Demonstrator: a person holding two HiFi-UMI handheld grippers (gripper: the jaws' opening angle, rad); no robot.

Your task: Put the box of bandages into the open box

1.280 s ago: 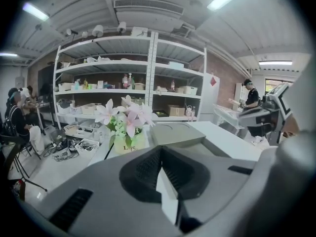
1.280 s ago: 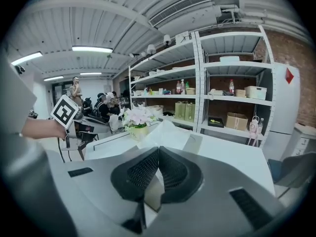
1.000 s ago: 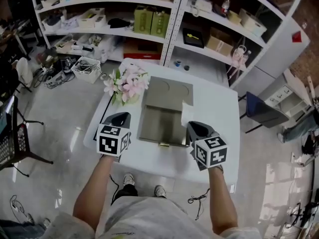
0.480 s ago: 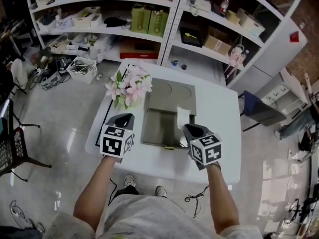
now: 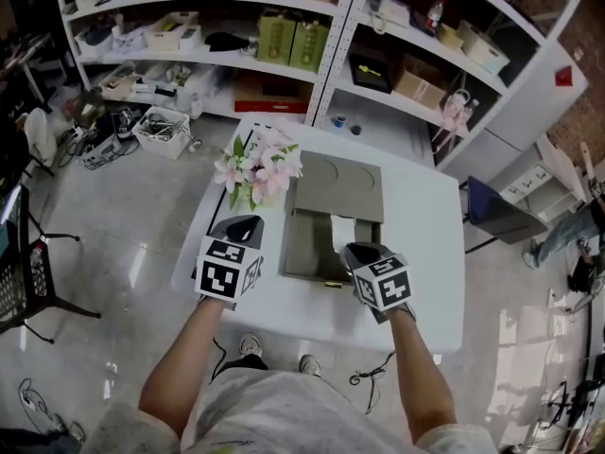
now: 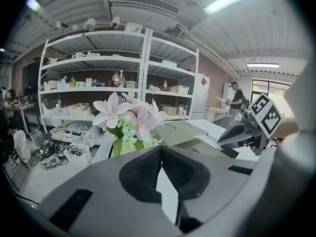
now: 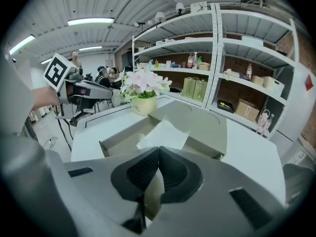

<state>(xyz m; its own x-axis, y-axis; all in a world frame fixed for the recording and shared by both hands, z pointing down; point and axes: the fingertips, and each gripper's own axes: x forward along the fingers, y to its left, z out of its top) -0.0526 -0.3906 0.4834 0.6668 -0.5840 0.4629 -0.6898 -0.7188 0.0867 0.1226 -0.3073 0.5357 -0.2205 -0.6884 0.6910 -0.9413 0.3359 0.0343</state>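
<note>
Table (image 5: 427,253) white, bearing open box (image 5: 307,253), flowers (image 5: 260,164) | bandage box (image 5: 346,230) inside open box | shelves (image 5: 331,26) behind | left gripper (image 5: 244,223), right gripper (image 5: 354,252) closed, empty

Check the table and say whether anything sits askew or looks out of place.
The box of bandages looks askew: it appears to lean tilted in the right half of the open box rather than lying flat on its floor. The flowers stand upright; nothing looks spilled.
</note>
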